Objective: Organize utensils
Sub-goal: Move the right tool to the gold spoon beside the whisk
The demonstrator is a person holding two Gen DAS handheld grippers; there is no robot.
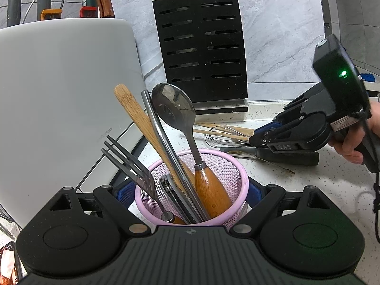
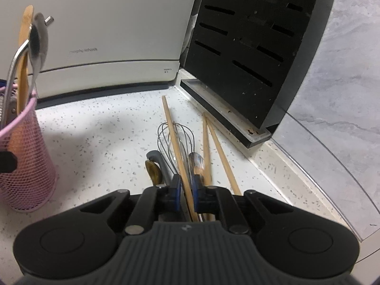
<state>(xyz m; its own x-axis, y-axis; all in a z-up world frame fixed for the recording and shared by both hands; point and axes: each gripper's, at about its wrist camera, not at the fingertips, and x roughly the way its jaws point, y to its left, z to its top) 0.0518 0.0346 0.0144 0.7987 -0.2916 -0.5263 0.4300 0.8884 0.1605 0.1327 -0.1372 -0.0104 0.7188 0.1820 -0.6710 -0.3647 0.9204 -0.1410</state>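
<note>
Chopstick: we hold one wooden chopstick (image 2: 177, 147) between the narrow blue fingers (image 2: 176, 190) of our right gripper (image 2: 186, 191); it lies over the whisk (image 2: 177, 137) on the bench (image 2: 99, 128).
Left gripper (image 1: 190, 190): our fingers hug the pink mesh cup (image 1: 223, 166) on both sides, steadying it.
Cup contents: spoon (image 1: 173, 104), fork (image 1: 128, 161), bamboo stick (image 1: 135, 111) and metal handle already stand inside.
Loose pile: two more chopsticks (image 2: 218, 147), a small spoon (image 2: 197, 162) and a grey-handled tool (image 2: 158, 159) remain beside the black knife block (image 2: 249, 47).
Doing it well: we judge a straight lift best, clear of the whisk wires, then tipping the stick upright over the cup.
</note>
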